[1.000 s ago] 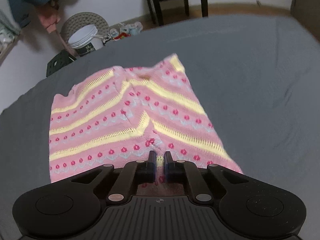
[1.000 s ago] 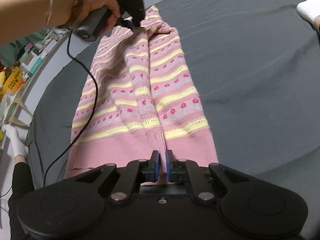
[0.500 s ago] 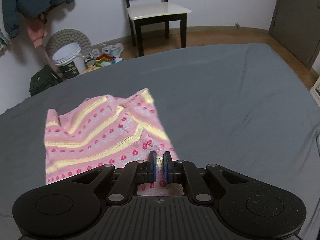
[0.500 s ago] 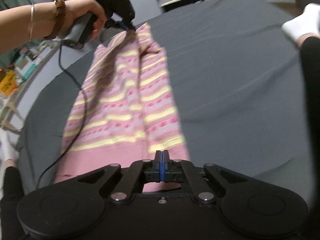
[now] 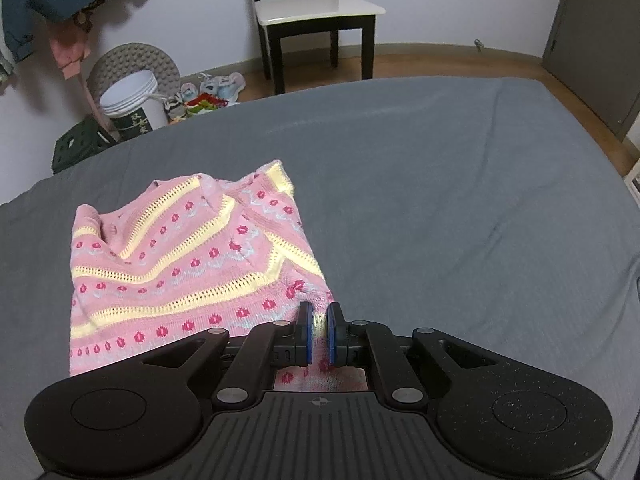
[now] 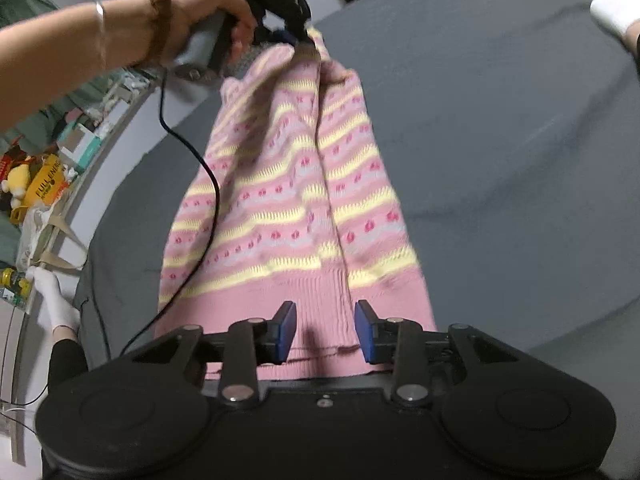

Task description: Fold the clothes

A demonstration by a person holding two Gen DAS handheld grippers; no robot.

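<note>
The left gripper [image 5: 318, 330] clamped the pink sweater [image 5: 188, 268] while the right gripper [image 6: 325, 332] was opening over its hem, folding unfinished.

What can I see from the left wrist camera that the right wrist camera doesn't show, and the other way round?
Only the left wrist view shows the chair, the white bucket and the left gripper pinching the fabric.

Only the right wrist view shows the person's hand on the other gripper's handle, its black cable, the sweater's plain pink hem, and the right gripper, jaws opening over that hem.

Both show the pink striped sweater on the grey bed.
</note>
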